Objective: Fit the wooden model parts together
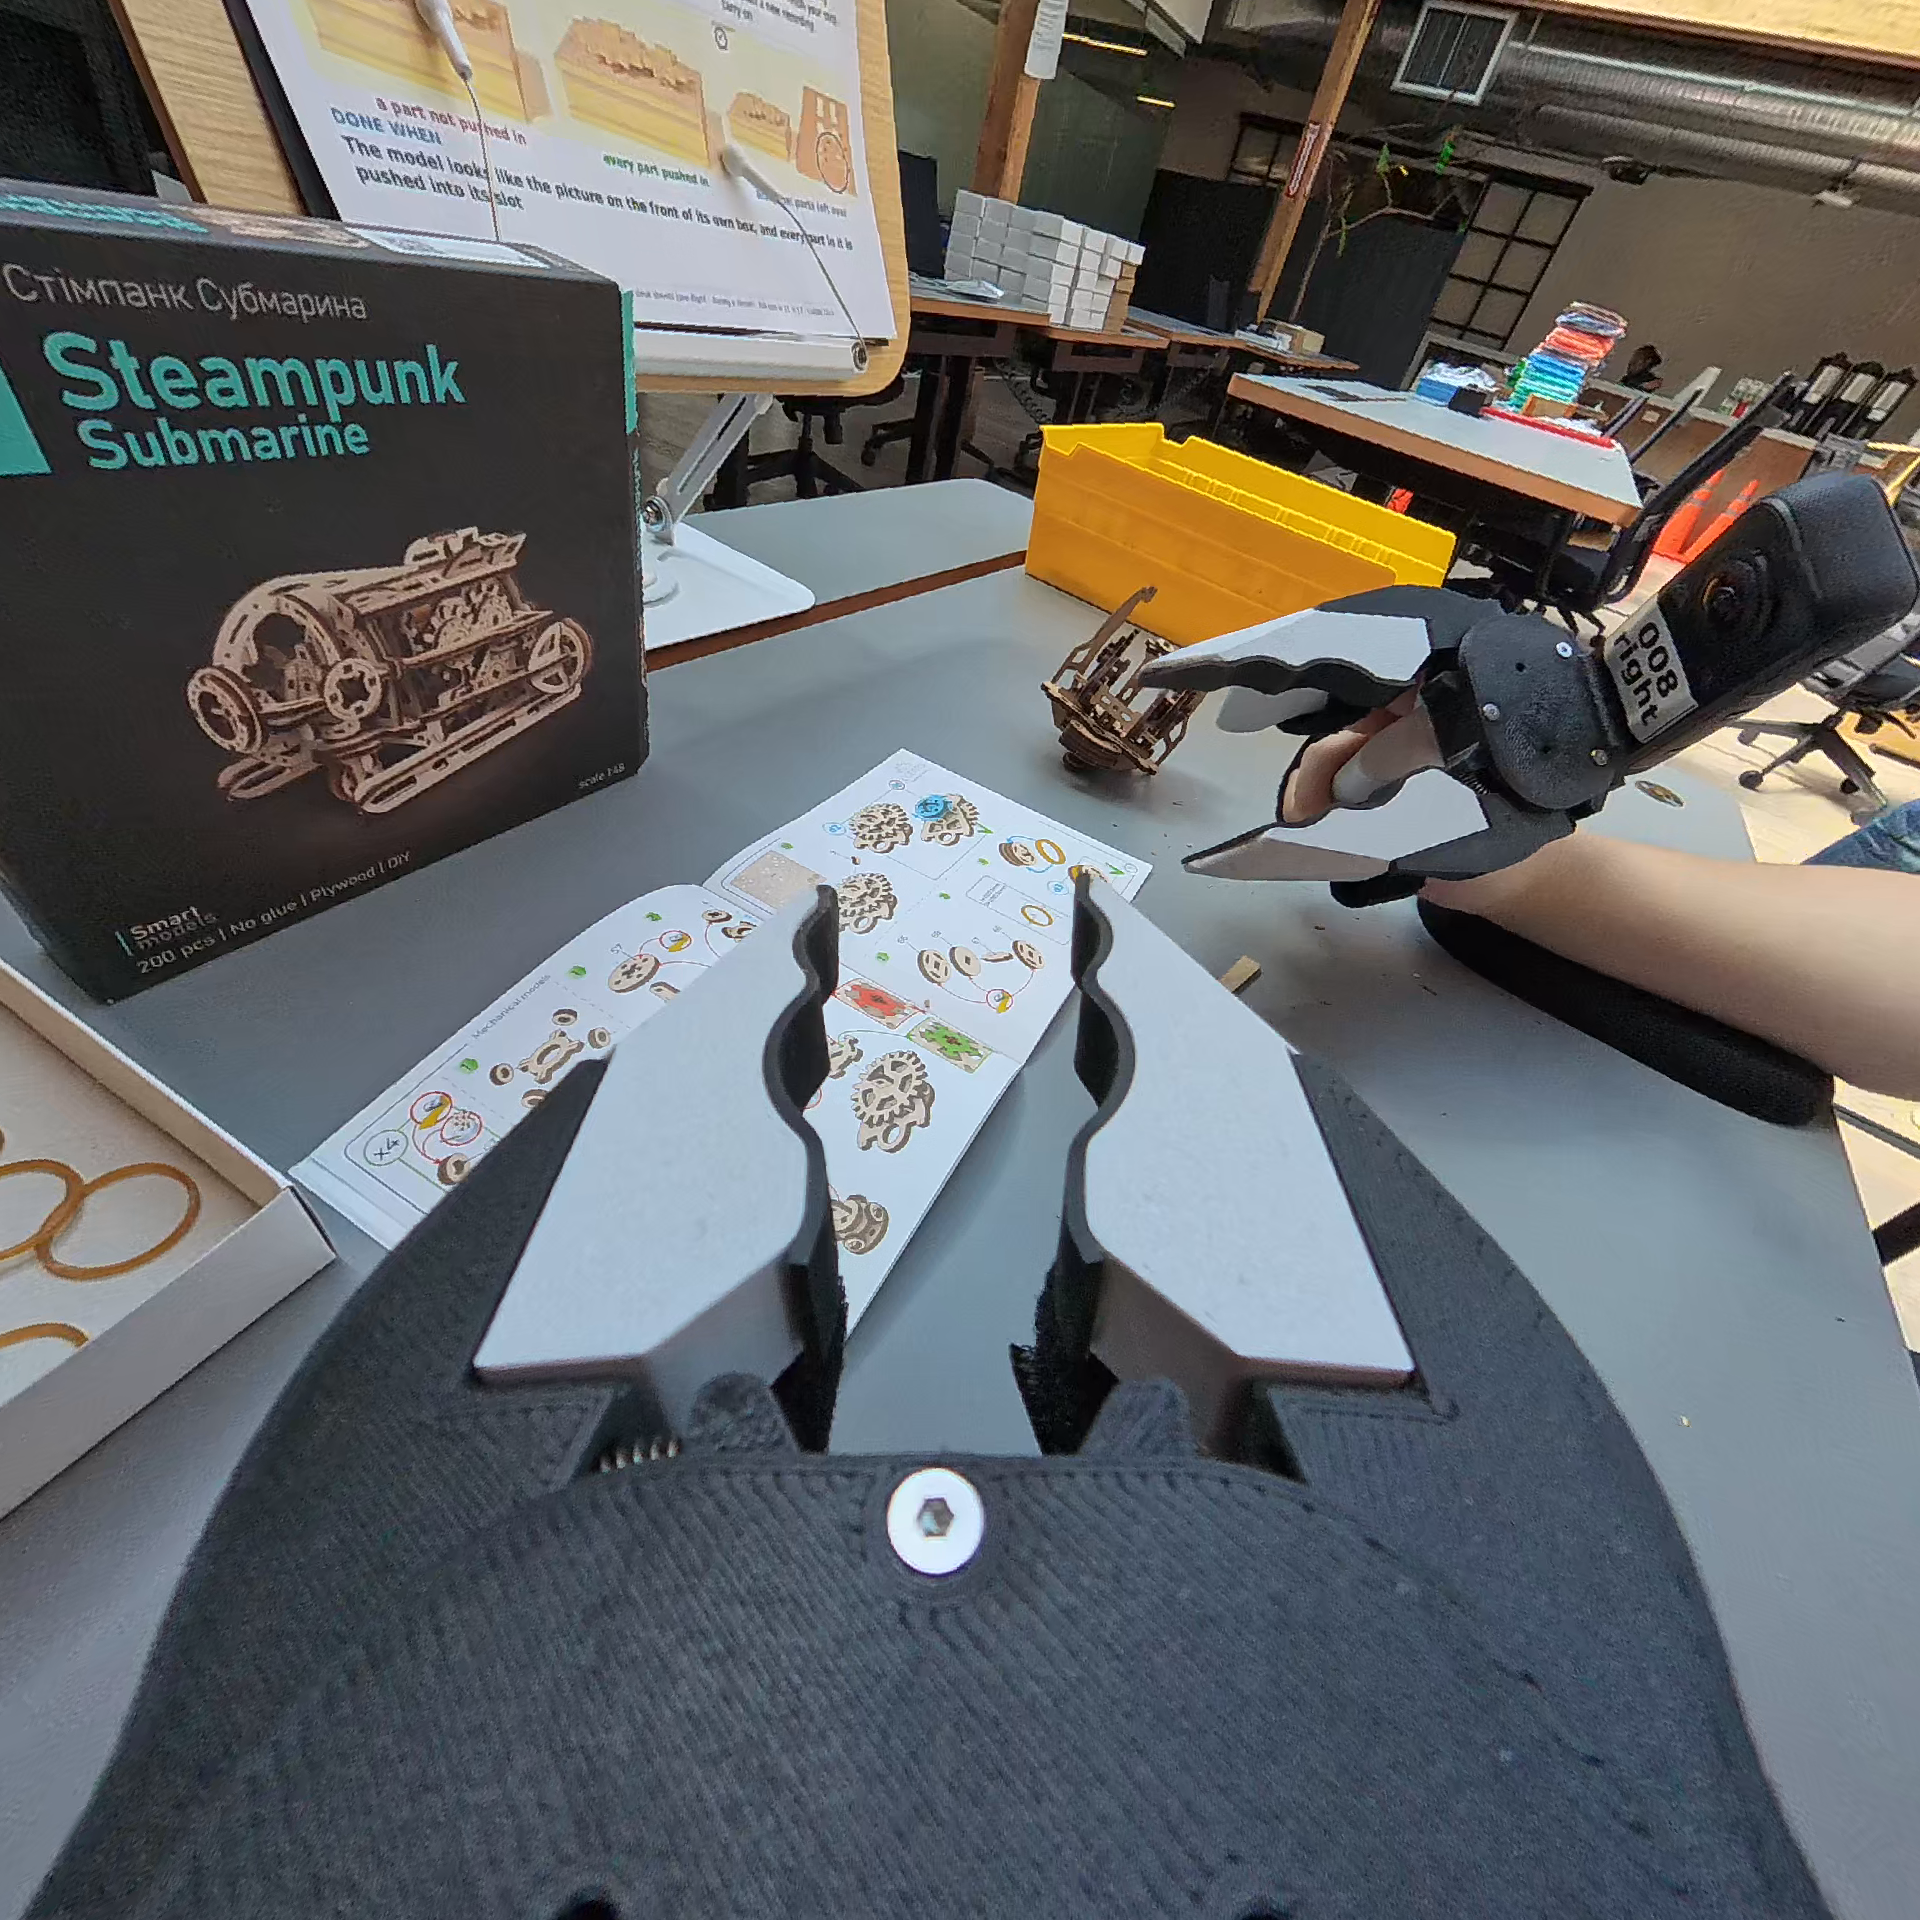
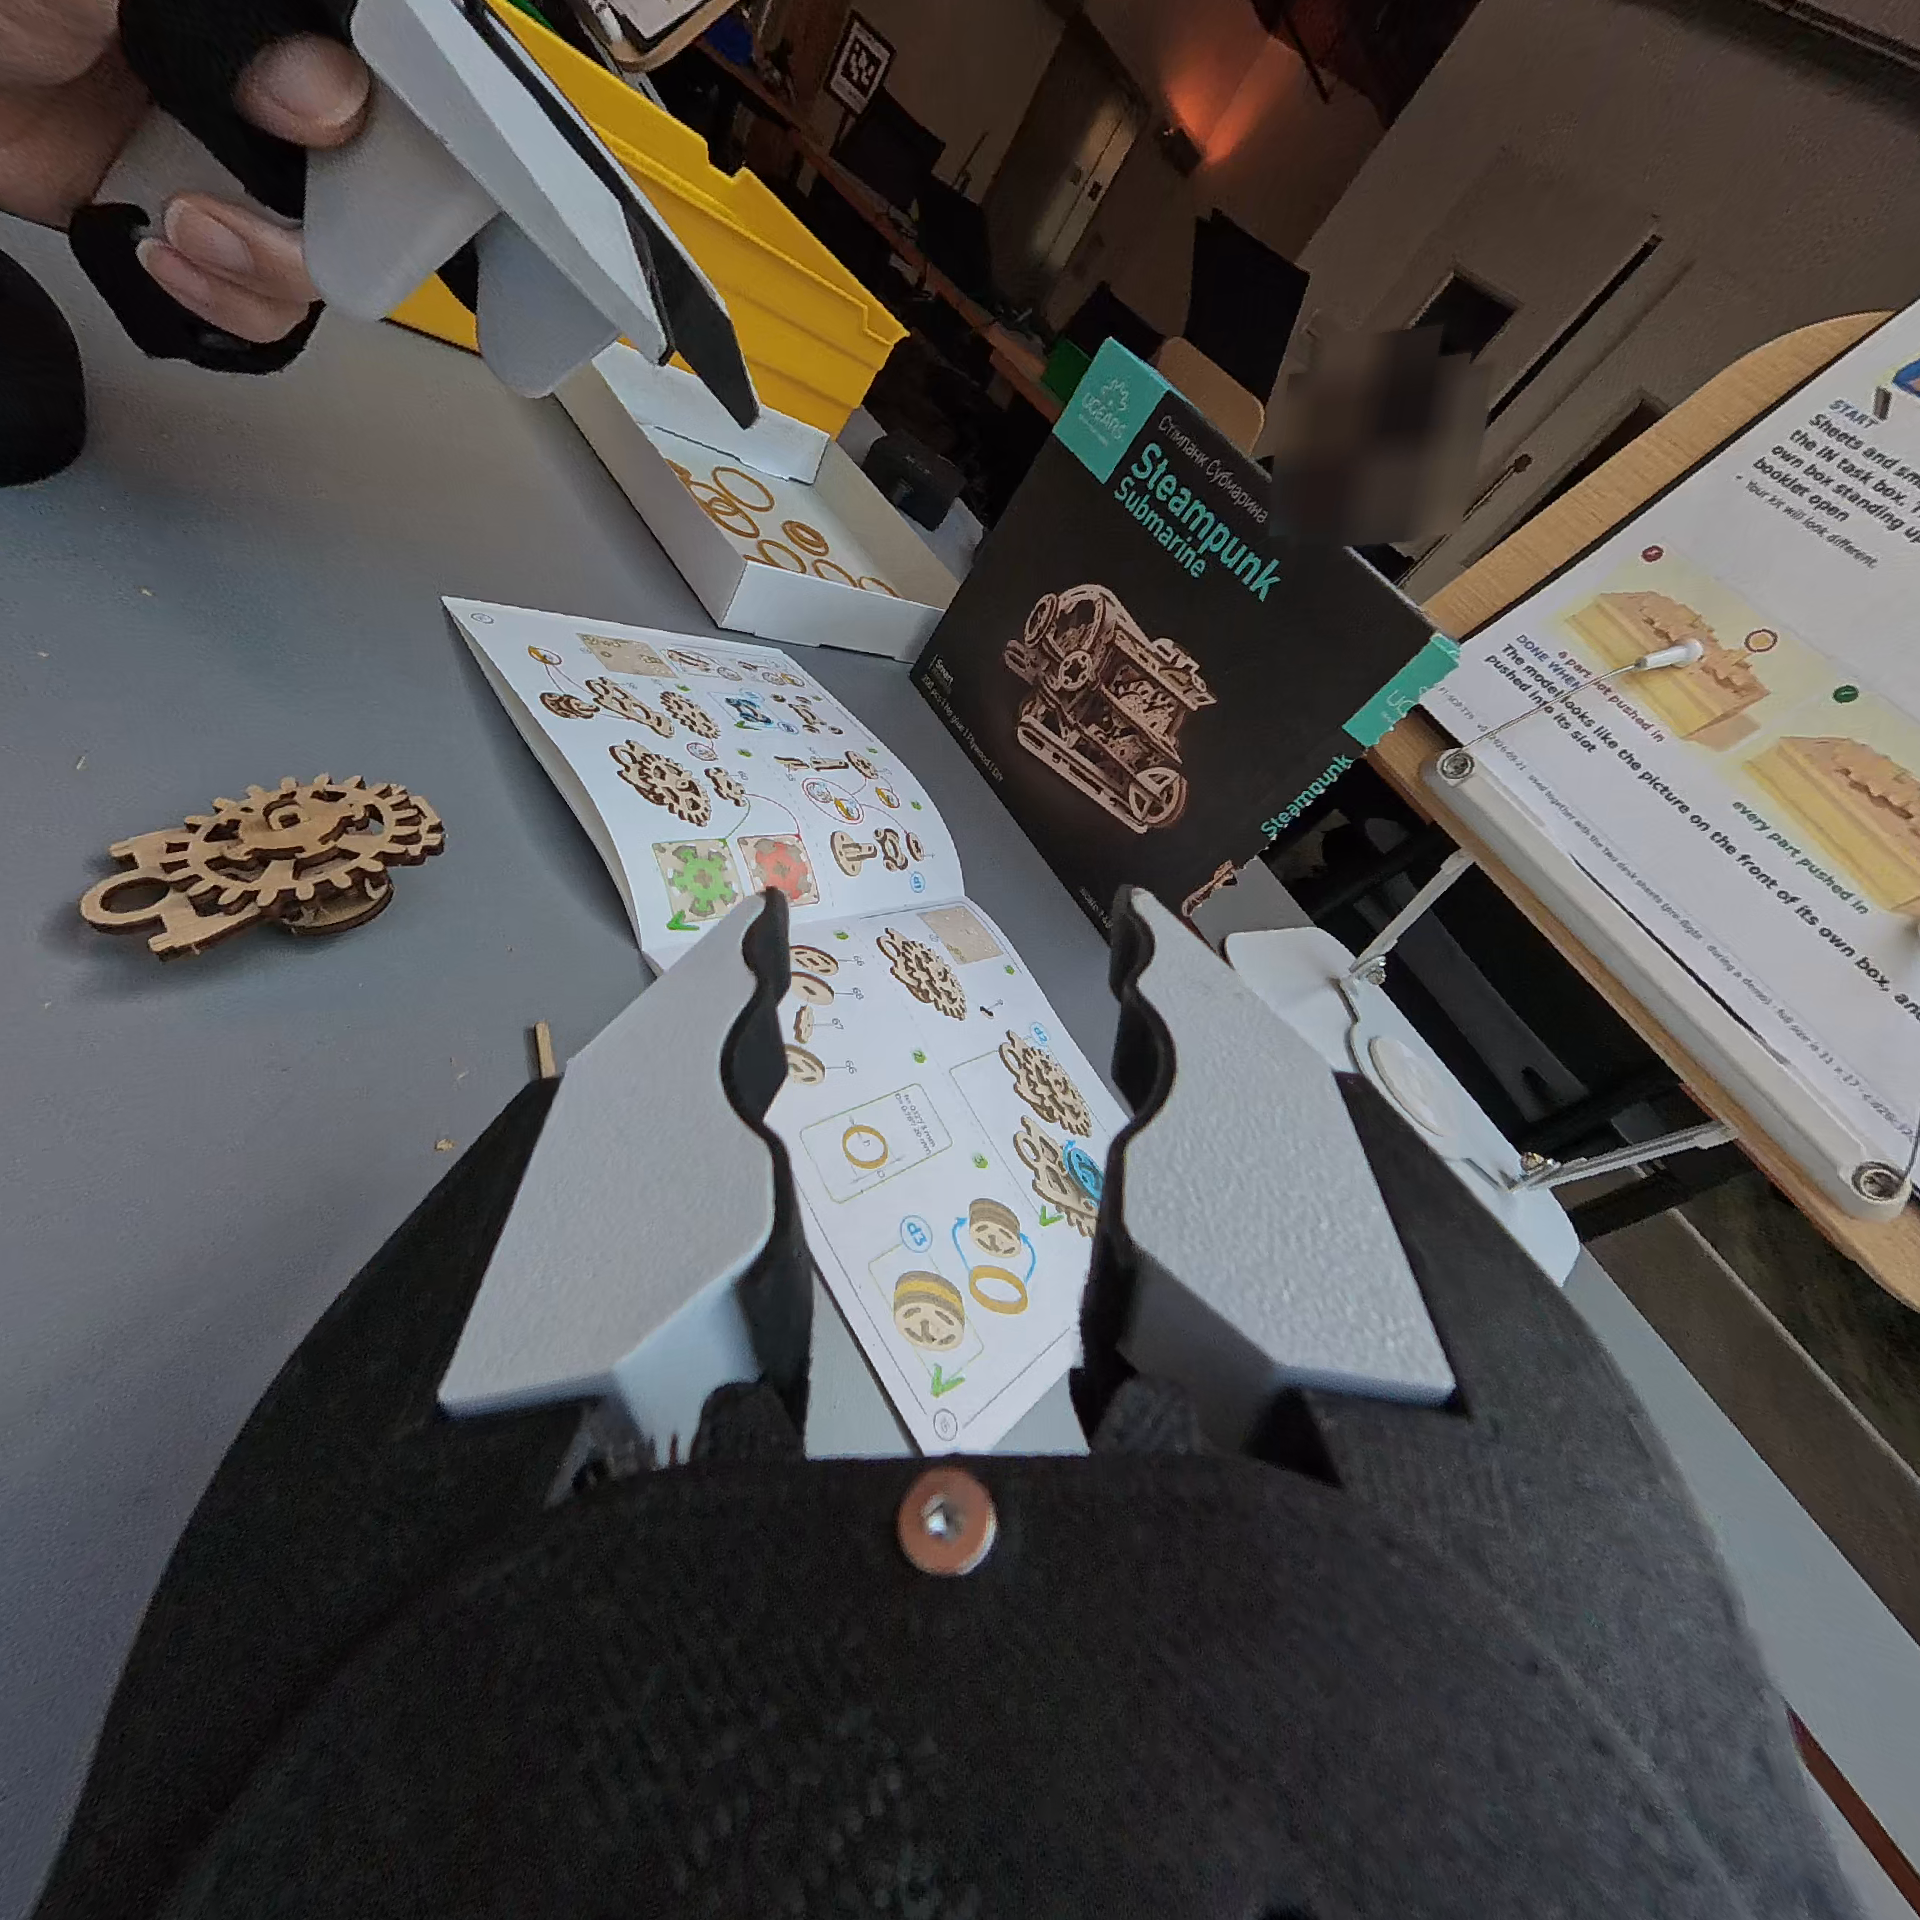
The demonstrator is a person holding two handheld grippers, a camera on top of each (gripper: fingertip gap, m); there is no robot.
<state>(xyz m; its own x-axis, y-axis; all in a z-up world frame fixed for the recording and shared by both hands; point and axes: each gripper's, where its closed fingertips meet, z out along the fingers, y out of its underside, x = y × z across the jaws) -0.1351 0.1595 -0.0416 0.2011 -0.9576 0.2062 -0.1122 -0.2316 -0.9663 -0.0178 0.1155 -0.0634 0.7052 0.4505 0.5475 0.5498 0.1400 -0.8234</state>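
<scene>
My left gripper (image 1: 956,899) is open and empty, held above an open instruction booklet (image 1: 914,997) on the grey table (image 1: 520,862). My right gripper (image 1: 1169,764) is open and empty too, its upper finger tip close to a dark wooden sub-assembly (image 1: 1112,696) standing on the table. In the right wrist view my right gripper (image 2: 953,904) hovers over the booklet (image 2: 727,790). A flat light wooden gear assembly (image 2: 260,857) lies on the table to its left. The left gripper (image 2: 623,260) shows at the top left of that view.
The black model box (image 1: 312,571) stands at the left. A white tray (image 1: 239,1257) with rubber rings lies beside it. A yellow bin (image 1: 1226,530) sits at the back. An instruction board on a stand (image 2: 1714,779) is behind the box. A small wooden stick (image 1: 1242,975) lies by the booklet.
</scene>
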